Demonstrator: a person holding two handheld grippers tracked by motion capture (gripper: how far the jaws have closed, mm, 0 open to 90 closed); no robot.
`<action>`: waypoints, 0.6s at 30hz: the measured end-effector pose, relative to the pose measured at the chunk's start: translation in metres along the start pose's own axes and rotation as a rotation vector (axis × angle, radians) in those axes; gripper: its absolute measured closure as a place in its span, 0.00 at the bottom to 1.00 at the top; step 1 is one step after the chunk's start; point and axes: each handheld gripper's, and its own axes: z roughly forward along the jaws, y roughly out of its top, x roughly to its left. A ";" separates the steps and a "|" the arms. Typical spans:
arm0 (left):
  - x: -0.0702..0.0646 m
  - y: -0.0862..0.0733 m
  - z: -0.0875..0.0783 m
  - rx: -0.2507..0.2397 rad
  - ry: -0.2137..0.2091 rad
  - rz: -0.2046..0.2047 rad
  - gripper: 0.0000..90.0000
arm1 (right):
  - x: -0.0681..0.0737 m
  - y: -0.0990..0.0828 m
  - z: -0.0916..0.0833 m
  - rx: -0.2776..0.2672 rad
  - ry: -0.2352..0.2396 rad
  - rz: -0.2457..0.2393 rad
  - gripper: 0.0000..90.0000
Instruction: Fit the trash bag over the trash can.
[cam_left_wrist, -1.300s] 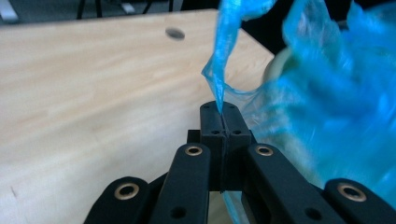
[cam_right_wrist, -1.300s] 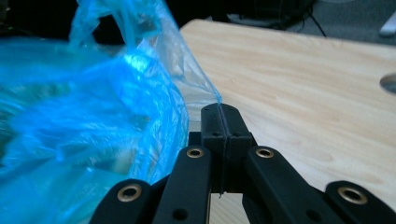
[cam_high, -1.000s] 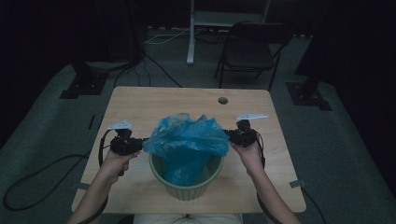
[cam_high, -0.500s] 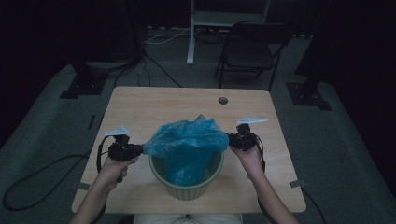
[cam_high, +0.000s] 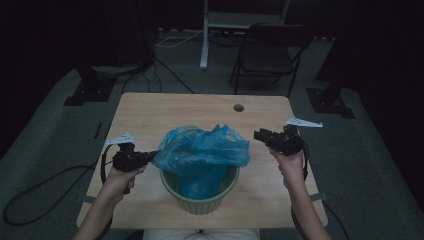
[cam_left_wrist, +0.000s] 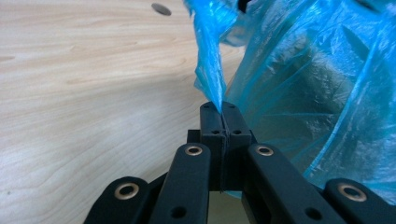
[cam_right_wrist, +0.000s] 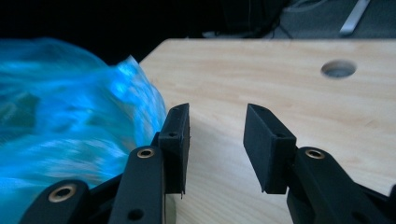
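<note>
Dark floor surrounds the wooden table, with cables trailing across it and a folding chair standing beyond the far edge. At the table's far side a small round hole breaks the bare wood, and that whole far half lies open. Close to the near edge, about midway along it, stands a green ribbed bin, leaving strips of free tabletop to its left and right.

A blue plastic bag sits in the bin, its thin, crinkled, half-transparent film bunched up above the rim and spilling over it. The left gripper is clamped tight on the bag's left edge; in the left gripper view the film rises in a pulled-up peak from between the closed jaws. The right gripper hovers over the table right of the bag, apart from it; its jaws have just been opening and now stand part-way apart with nothing between them, the bag blurred beside them.
</note>
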 end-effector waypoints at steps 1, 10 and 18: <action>-0.001 0.001 0.000 -0.003 -0.002 0.003 1.00 | 0.002 0.003 -0.005 -0.015 0.003 0.000 0.66; -0.009 0.007 0.001 -0.009 -0.020 0.030 1.00 | 0.060 0.028 -0.013 -0.070 0.186 -0.093 0.60; -0.008 0.006 0.001 -0.008 -0.031 0.024 1.00 | 0.087 0.042 0.013 0.022 0.263 -0.148 0.57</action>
